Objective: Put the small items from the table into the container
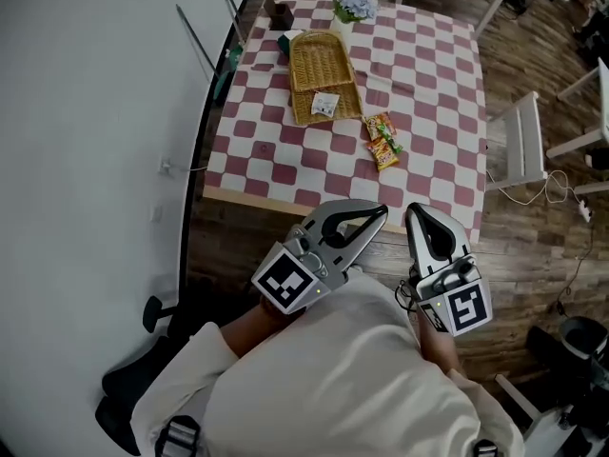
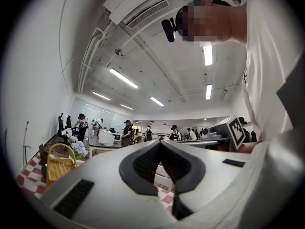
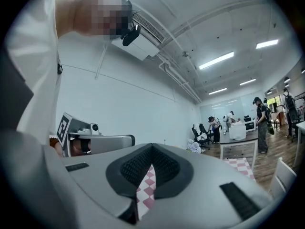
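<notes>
- Left gripper [image 1: 379,213] and right gripper [image 1: 413,213]: tips together, nothing held, by the table's [image 1: 428,84] near edge.
- Basket [image 1: 319,65] far left; snack packets [image 1: 383,141] just right.

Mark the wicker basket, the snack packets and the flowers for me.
wicker basket [image 1: 317,60], head view, bare woven floor.
snack packets [image 1: 383,141], head view, middle of the pile.
flowers [image 1: 354,4], head view, on the blooms.

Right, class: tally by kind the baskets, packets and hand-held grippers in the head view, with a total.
Wicker basket: 1
White packet in the basket: 1
Snack packets on the cloth: 2
Hand-held grippers: 2, left and right
Total: 6
</notes>
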{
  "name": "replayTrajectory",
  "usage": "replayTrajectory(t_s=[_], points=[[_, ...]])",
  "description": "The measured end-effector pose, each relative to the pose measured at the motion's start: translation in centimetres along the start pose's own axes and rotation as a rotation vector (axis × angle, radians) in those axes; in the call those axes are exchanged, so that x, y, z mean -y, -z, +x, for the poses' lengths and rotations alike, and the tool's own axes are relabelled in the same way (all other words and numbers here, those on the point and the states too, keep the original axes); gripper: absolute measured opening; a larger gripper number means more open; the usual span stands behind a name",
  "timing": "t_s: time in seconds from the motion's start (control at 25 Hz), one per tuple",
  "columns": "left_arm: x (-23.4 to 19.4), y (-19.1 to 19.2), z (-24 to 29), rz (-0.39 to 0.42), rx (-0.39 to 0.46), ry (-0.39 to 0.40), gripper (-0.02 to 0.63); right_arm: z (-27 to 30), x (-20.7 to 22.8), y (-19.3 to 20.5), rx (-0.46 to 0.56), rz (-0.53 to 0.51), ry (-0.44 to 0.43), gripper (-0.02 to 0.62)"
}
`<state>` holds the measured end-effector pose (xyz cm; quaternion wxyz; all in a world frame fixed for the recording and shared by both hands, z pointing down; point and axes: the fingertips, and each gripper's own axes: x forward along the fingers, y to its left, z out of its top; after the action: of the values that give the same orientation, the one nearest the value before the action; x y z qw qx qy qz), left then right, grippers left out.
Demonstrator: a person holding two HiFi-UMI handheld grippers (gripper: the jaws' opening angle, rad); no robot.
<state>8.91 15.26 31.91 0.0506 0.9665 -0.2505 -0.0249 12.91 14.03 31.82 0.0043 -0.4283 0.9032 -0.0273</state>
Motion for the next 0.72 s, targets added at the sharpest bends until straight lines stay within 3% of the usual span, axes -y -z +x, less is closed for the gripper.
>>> replayTrajectory(t_s=[0.36,0.72], points=[[-8.7,-1.4,1.5,0.029,0.018,0.067,0.028,8.4,2.8,-0.5,-0.002,-0.014,0.041,-0.008],[-12.3,-0.5,2.8,-0.004,-0.006,0.110,0.027,11.8,4.6,0.0,-0.013,-0.022,0.080,-0.008]])
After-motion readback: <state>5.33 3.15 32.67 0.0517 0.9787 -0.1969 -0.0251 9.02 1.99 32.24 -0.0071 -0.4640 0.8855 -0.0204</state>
